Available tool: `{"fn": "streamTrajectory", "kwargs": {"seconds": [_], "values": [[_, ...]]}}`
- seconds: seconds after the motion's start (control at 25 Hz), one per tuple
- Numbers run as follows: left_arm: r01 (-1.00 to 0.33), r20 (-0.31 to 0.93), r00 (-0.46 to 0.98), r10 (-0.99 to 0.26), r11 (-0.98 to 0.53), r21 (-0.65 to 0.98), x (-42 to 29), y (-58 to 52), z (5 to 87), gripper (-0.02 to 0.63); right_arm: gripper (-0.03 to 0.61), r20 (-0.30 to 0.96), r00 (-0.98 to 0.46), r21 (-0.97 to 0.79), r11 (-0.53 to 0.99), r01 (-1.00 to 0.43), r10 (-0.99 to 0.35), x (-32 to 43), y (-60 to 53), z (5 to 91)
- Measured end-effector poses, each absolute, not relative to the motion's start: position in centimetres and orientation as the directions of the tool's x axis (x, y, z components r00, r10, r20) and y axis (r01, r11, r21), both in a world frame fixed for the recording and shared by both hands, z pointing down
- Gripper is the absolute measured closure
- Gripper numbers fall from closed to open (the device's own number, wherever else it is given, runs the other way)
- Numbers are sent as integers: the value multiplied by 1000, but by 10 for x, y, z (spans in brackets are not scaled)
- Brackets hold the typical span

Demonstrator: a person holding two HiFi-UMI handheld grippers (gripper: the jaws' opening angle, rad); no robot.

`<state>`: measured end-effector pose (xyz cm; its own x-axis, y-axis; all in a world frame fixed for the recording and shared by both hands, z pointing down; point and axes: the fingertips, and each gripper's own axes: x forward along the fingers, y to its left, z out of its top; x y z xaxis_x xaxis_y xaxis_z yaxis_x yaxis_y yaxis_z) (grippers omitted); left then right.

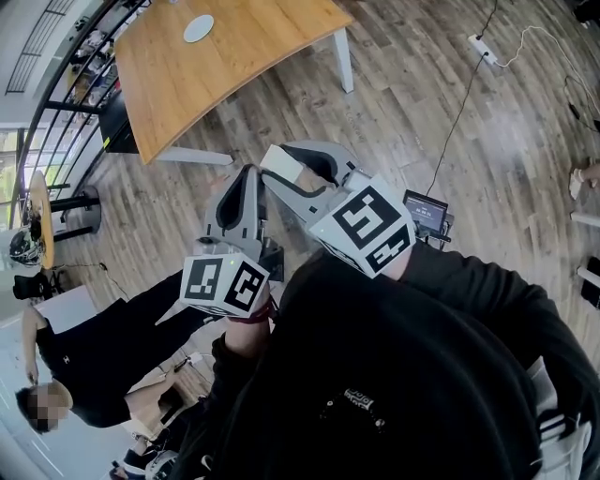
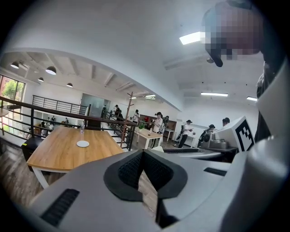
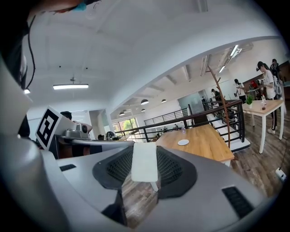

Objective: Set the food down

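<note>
A flat white bar of food (image 3: pixel 144 162) on a short stick is clamped upright between the pads of my right gripper (image 3: pixel 144 157), which is shut on it. In the head view the right gripper (image 1: pixel 292 167) is raised in front of the person's chest, its tip showing the white food (image 1: pixel 280 160). Beside it the left gripper (image 1: pixel 246 180) is shut, its pads meeting with nothing between them (image 2: pixel 142 155). A wooden table (image 1: pixel 216 66) stands further off with a small white plate (image 1: pixel 198 28) (image 3: pixel 183 142) (image 2: pixel 83 143) on it.
The floor is wood planks. A power strip (image 1: pixel 483 47) with a cable lies at the upper right, and a small screen device (image 1: pixel 425 214) sits just past the right gripper. A person in black (image 1: pixel 94 356) is at the lower left. A black railing (image 1: pixel 56 103) runs beyond the table.
</note>
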<state>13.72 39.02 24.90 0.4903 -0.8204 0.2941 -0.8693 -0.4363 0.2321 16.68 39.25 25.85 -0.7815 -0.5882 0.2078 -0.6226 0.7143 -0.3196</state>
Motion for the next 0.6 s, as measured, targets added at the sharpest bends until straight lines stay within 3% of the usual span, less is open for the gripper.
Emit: {"fn": "streamTrajectory", "kwargs": {"seconds": [0.6], "values": [[-863,281,501,-819,-446,239,132,363,252,617,408,209,-787,-321,720,-616,-580,159,369,258]]}}
